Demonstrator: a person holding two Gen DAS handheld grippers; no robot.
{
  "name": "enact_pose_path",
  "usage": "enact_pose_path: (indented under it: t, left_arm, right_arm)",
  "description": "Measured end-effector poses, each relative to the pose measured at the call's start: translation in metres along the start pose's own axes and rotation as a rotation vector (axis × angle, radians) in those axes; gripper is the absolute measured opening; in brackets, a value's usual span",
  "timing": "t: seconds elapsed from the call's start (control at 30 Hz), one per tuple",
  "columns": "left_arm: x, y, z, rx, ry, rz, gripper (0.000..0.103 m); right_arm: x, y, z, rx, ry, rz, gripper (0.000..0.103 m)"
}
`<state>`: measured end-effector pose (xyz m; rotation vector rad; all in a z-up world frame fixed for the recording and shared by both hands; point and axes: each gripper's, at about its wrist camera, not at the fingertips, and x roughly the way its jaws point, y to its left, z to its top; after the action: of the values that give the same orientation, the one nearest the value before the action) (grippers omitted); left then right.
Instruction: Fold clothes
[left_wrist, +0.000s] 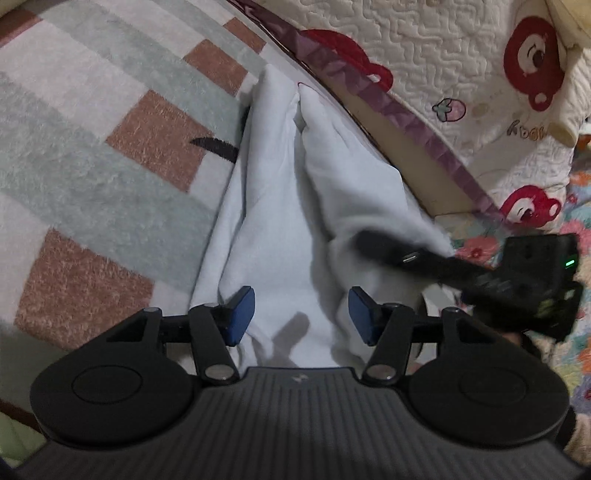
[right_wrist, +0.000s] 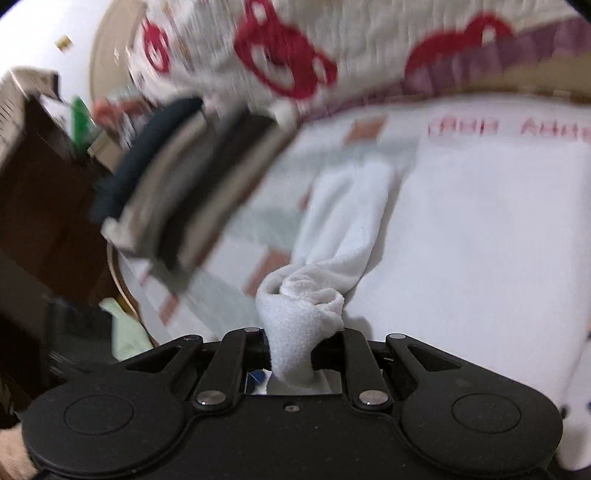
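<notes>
White garment (left_wrist: 284, 206) lies bunched lengthwise on the checked blanket (left_wrist: 92, 147), its far end up against the blanket's edge where a purple trim strip (left_wrist: 373, 96) runs. In the left wrist view it forms two long ridges with a crease between them, narrowing toward the far end. Left gripper (left_wrist: 301, 314) hovers over the near end with jaws spread wide — blue pads (left_wrist: 242, 314) sit either side of the fabric, nothing pinched between them. Right gripper (right_wrist: 291, 354) is clamped on the garment (right_wrist: 306, 299): a twisted wad of fleecy white cloth is squeezed between the fingers and bulges out just ahead of them, the rest trailing away across the blanket (right_wrist: 221, 240). From the left camera the right gripper (left_wrist: 391, 251) reaches in from the right side, tips at the garment's right edge, a green LED lit on its body — blurred, so finger contact isn't readable from that view. Right wrist view is blurred overall. A stack of folded clothes (right_wrist: 184, 177), dark and grey layers, sits at the blanket's left edge. A larger flat white item (right_wrist: 498, 229) lies to the right of the garment. A quilted cover with red bear prints (left_wrist: 461, 74) fills the background beyond the trim.
</notes>
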<state>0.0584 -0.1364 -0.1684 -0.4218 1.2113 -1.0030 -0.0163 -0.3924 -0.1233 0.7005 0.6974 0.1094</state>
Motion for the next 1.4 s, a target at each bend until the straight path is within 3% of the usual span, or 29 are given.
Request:
enact_pose_path:
  t: [0.07, 0.2, 0.4, 0.53, 0.6, 0.7, 0.77, 0.87, 1.07, 1.13, 1.23, 1.3, 1.4]
  left_arm:
    - [-0.003, 0.004, 0.002, -0.019, -0.011, -0.024, 0.056]
    - [-0.008, 0.012, 0.006, -0.056, -0.032, -0.071, 0.059]
    - [-0.015, 0.011, 0.018, -0.041, -0.049, -0.107, 0.059]
    - [-0.019, 0.007, 0.026, -0.01, -0.07, -0.107, 0.059]
    - [-0.019, 0.007, 0.03, -0.012, -0.077, -0.101, 0.059]
    - [-0.017, 0.01, 0.032, -0.033, -0.07, -0.126, 0.059]
    - [-0.016, 0.01, 0.033, -0.04, -0.064, -0.127, 0.059]
    - [-0.013, 0.006, 0.03, -0.02, -0.048, -0.124, 0.061]
    - [-0.009, -0.006, 0.027, 0.016, -0.023, -0.111, 0.064]
    - [-0.007, -0.012, 0.027, 0.03, -0.016, -0.106, 0.067]
    - [0.0, -0.026, 0.027, 0.089, -0.002, -0.062, 0.071]
    - [0.009, -0.034, 0.026, 0.151, 0.007, 0.001, 0.071]
    - [0.026, -0.046, 0.024, 0.256, 0.025, 0.103, 0.064]
  right_arm:
    - [0.021, 0.0, -0.006, -0.011, 0.046, -0.029, 0.016]
    - [0.017, -0.002, -0.014, -0.012, 0.016, -0.01, 0.016]
    - [0.006, 0.024, -0.013, -0.187, -0.014, 0.007, 0.017]
    - [0.031, 0.029, -0.019, -0.232, 0.062, -0.066, 0.017]
    - [0.036, 0.036, -0.023, -0.26, 0.055, -0.089, 0.018]
    - [0.037, 0.055, -0.035, -0.387, 0.036, -0.128, 0.024]
    - [0.034, 0.064, -0.045, -0.429, 0.031, -0.138, 0.04]
    - [0.015, 0.078, -0.066, -0.482, 0.041, -0.066, 0.044]
    - [-0.059, 0.069, -0.109, -0.522, -0.082, -0.225, 0.045]
    - [-0.076, 0.061, -0.119, -0.543, -0.08, -0.308, 0.045]
    - [-0.086, 0.046, -0.128, -0.565, -0.044, -0.434, 0.046]
    - [-0.081, 0.045, -0.131, -0.569, -0.045, -0.464, 0.047]
    - [-0.074, 0.043, -0.135, -0.574, -0.047, -0.508, 0.057]
